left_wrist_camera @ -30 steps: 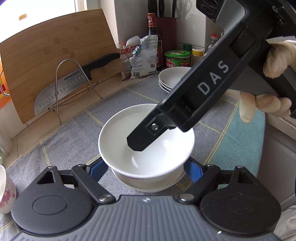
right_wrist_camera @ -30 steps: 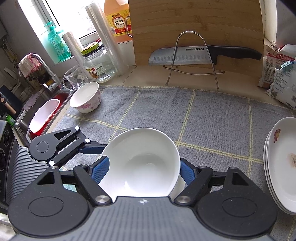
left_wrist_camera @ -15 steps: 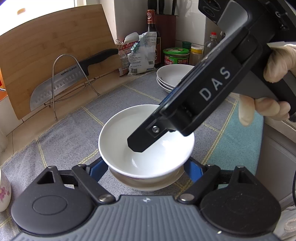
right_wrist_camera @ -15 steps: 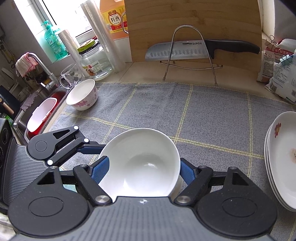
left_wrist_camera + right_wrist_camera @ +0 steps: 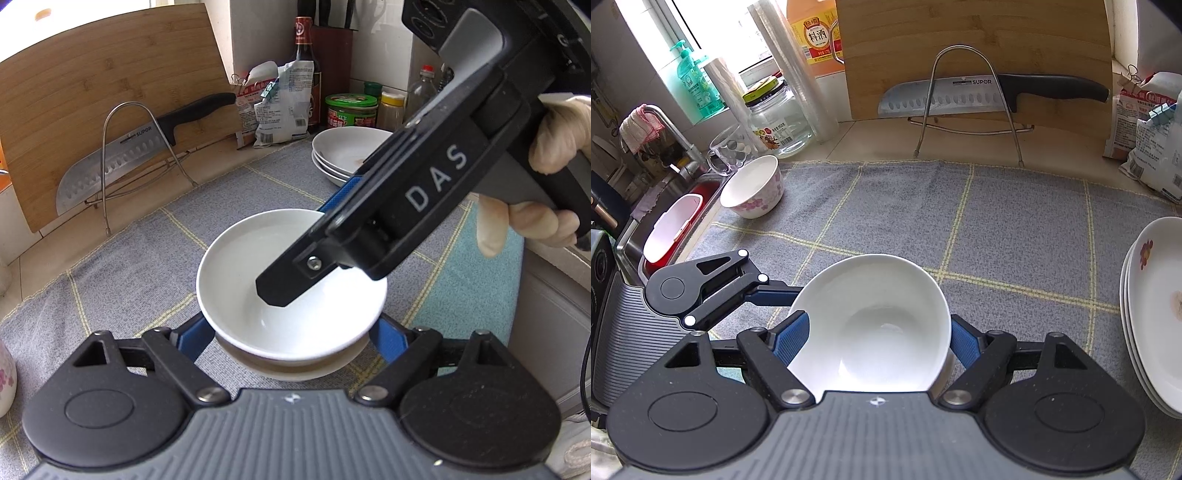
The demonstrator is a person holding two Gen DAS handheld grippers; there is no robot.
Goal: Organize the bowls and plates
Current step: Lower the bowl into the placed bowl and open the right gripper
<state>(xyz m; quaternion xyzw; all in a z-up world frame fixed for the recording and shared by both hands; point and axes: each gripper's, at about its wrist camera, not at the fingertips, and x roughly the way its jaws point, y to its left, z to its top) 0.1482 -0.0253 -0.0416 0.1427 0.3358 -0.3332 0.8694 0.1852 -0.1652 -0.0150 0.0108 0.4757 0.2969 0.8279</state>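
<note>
From the left wrist's view, the white bowl [image 5: 291,284] sat nested in a second bowl [image 5: 295,363] on the grey checked cloth [image 5: 147,266] covering the table, and the left hand-held gripper [image 5: 291,334] straddled the pair with its blue pads just clear of the lower bowl's sides; its jaws had just been opening, so it looked to me like a release rather than a grip. The right hand-held gripper [image 5: 369,236], held in a gloved hand [image 5: 546,184], reached in from the right across the top bowl's rim. From the right wrist's view, that right hand-held gripper [image 5: 875,339] had its blue pads pressed against either side of the white bowl [image 5: 871,325], clamped on it, with the left tool's linkage [image 5: 701,288] beside it. A flowered bowl [image 5: 753,188] waited by the sink and the stack of plates [image 5: 1152,314] lay well apart on the right. To do the step well, I judged the left one should spread fully and back straight off without nudging the lower bowl, while the right kept the top bowl level and only let go once it sat centred, since glazed china slips easily.
</note>
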